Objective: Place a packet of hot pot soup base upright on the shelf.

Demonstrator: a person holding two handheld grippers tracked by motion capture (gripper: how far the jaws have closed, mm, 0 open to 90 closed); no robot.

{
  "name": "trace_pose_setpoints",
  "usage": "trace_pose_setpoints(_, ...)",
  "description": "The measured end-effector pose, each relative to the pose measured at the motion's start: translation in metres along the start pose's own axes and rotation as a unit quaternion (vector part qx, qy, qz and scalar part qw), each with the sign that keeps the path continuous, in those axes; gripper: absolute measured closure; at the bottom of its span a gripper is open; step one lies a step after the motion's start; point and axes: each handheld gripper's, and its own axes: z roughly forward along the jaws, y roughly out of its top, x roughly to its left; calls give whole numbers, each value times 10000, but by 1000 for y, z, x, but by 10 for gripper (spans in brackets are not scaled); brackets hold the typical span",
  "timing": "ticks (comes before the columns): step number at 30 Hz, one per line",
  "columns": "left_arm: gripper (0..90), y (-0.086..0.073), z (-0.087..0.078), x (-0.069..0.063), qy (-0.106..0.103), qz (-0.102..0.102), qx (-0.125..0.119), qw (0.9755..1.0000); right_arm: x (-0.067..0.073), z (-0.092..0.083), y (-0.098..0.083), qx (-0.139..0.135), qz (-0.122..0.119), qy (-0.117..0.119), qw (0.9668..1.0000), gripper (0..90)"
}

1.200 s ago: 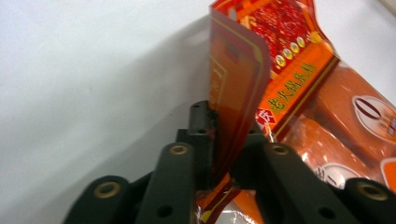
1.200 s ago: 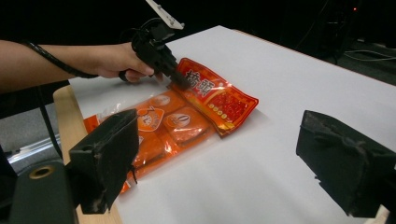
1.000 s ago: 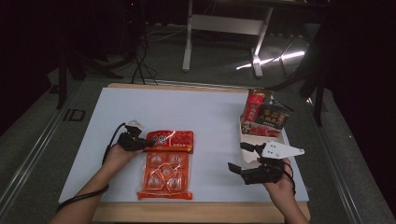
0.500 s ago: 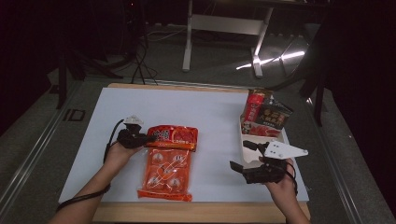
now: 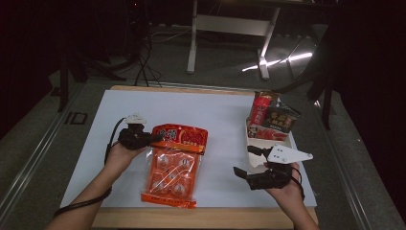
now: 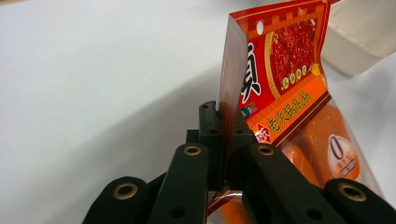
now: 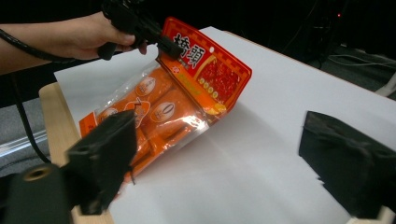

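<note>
Risk first: my left gripper [image 5: 143,138] had its jaws pinched shut on just the thin top edge of the orange snack bag [image 5: 174,165], near the header's left corner, top end lifted and the bottom end apparently resting on the worktop [image 5: 225,120]. The left gripper view showed only a sliver of film [image 6: 227,107] between the pads. I judged that the slick plastic could slide out under the weight of the wrapped pieces inside, or that the seal could tear at the pinch. A one-corner grip could also let the bag swing or twist and drag across the sheet. My right gripper [image 5: 261,165] hung near the front right corner with jaws wide and nothing between them, well apart from the bag, so it gave no support; moved in carelessly, it could bump the white tray [image 5: 268,139] just behind it.

Bag sat left of centre, lower end near the front edge. The tray sat toward the right edge holding a red packet [image 5: 261,109] and a dark packet [image 5: 280,120], both upright.

Surface: white sheet over a wooden board, smooth, low friction by my guess. Room: dark, grey floor, metal table legs [image 5: 194,36] and cables [image 5: 143,57] behind the far edge, a bright light streak on the floor.
</note>
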Motion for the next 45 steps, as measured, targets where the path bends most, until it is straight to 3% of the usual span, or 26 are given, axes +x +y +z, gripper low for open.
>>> trace_pose_setpoints(11, 898, 15, -11, -19, -166, 188, -230, 9994, 4, 2, 4, -39, -19, -79, 10000, 157)
trace_pose_setpoints(23, 898, 27, -22, -47, -358, 496, -509, 9968, 5, 15, 11, -87, 112, -94, 9999, 156)
trace_pose_setpoints(30, 898, 32, -30, -60, -487, 650, -595, 9949, 7, 33, 13, -1, 277, 38, 9996, 157)
trace_pose_setpoints(35, 897, 32, -33, -64, -528, 702, -642, 9941, 12, 52, 10, 163, 366, 316, 9987, 162)
trace_pose_setpoints(41, 897, 31, -36, -67, -607, 713, -709, 9931, 14, 73, 2, 250, 565, 584, 9964, 303)
trace_pose_setpoints(45, 897, 32, -38, -69, -647, 754, -706, 9925, 16, 83, 2, 368, 447, 733, 9956, 574)
